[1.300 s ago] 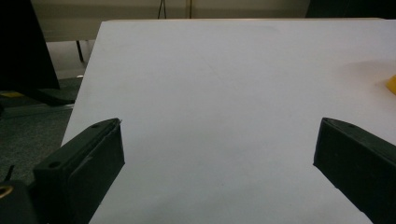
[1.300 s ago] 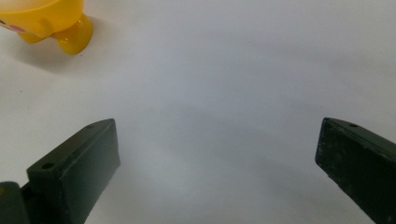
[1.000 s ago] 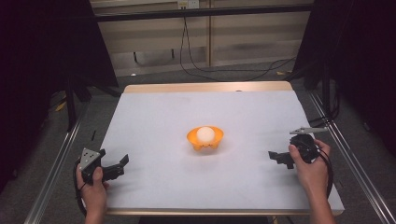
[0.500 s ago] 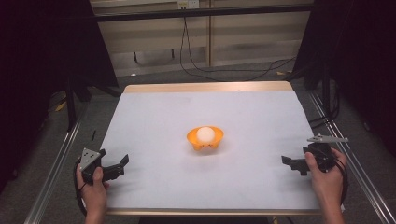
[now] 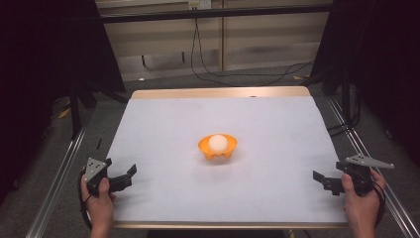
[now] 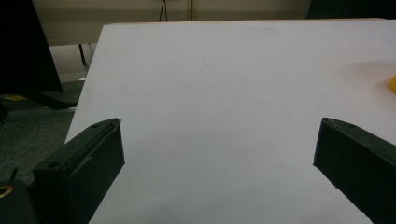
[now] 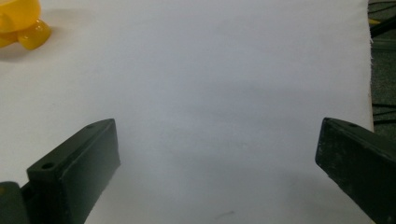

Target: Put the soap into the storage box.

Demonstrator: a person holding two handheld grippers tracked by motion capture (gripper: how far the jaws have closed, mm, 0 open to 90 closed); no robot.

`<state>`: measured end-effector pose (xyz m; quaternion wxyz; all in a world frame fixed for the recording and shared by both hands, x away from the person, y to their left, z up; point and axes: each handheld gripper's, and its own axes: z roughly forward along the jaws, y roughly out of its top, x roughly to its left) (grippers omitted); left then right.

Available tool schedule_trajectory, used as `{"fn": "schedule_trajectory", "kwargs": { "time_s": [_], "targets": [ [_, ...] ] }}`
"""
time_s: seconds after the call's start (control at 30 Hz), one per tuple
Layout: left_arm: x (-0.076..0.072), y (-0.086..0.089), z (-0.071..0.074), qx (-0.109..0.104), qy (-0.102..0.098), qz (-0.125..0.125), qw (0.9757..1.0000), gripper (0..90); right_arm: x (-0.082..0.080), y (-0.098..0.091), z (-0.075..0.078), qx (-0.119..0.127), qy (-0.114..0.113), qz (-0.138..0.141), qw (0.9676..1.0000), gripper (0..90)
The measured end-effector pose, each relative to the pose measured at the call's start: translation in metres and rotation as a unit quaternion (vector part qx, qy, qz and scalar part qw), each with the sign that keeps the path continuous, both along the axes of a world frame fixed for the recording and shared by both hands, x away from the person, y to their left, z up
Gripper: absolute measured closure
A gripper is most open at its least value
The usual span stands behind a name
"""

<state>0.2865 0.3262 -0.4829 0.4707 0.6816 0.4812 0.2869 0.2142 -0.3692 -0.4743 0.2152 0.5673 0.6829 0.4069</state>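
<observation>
The orange bowl [image 5: 218, 148] with the white ball [image 5: 218, 143] sits mid-worktop [image 5: 163, 124]. The right tongs [image 5: 323, 179] have moved farther from the bowl, toward the worktop's right edge. The left tongs [image 5: 128, 174] stayed put. Both gape wide, holding nothing.

The surface [image 5: 163, 129] wears a matt, smooth white sheet, seemingly paper or thin cloth, with a pale wood edge at the far side, while the orange bowl [image 5: 218, 148] looks like glossy plastic, the white ball [image 5: 218, 143] matt, and each claw's jaws dull black plastic.
</observation>
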Motion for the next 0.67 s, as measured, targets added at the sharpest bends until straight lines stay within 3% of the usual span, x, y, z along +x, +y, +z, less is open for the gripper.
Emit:
{"fn": "schedule_trajectory", "kwargs": {
  "time_s": [0.07,0.43,0.67],
  "targets": [
    [0.000,0.001,0.000,-0.002,-0.001,-0.001,1.0000,1.5,-0.006,-0.006,-0.006,0.018,-0.001,-0.008,0.9998,0.0],
    [0.001,0.002,0.000,-0.009,0.001,0.000,1.0000,1.2,-0.017,-0.012,-0.009,0.058,-0.037,-0.017,0.9975,0.0],
    [0.000,0.003,0.000,-0.014,0.001,-0.002,0.9999,1.3,-0.017,-0.012,-0.010,0.057,-0.034,-0.014,0.9977,0.0]
  ]
}}
